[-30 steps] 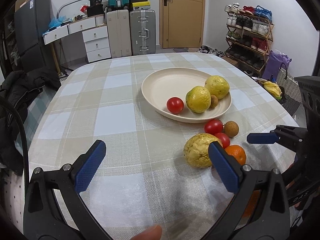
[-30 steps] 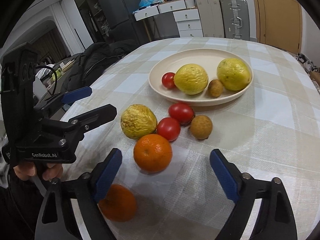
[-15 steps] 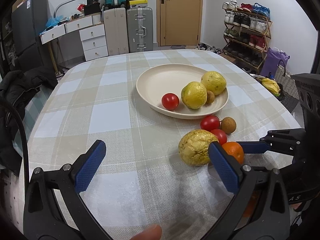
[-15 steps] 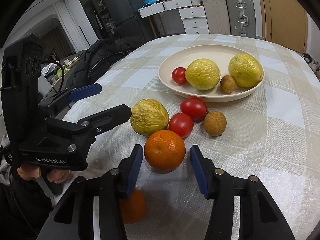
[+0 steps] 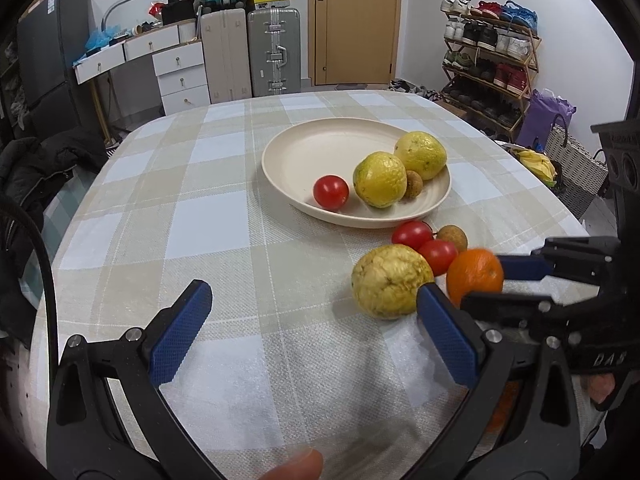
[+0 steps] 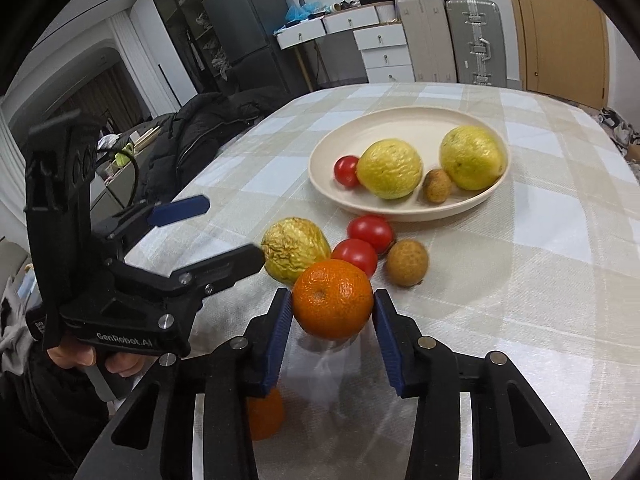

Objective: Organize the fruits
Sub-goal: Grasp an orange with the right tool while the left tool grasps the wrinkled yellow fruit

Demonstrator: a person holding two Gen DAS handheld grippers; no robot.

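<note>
Near the plate [image 6: 408,216], your right gripper [image 6: 333,307] has just closed its jaws and grips the orange [image 6: 332,298]; your left gripper [image 5: 310,330] stays spread wide, holding nothing.

Right gripper [image 6: 333,322]: jaws have just been closing; both blue pads now press the sides of the orange [image 6: 333,304], which looks raised off the checked tablecloth [image 6: 520,280], shadow beneath. All places taken from this orange. Just behind, left: wrinkled yellow fruit [image 6: 295,254]. Behind: two tomatoes [image 6: 362,244]. Behind, right: small brown fruit [image 6: 406,262]. Farther behind: cream plate [image 6: 400,128] with two yellow fruits, one tomato, one small brown fruit. Below, left: second orange [image 6: 265,414], partly hidden by the gripper. Left: left gripper [image 6: 224,232], jaws wide apart, held by a hand [image 6: 96,362].
</note>
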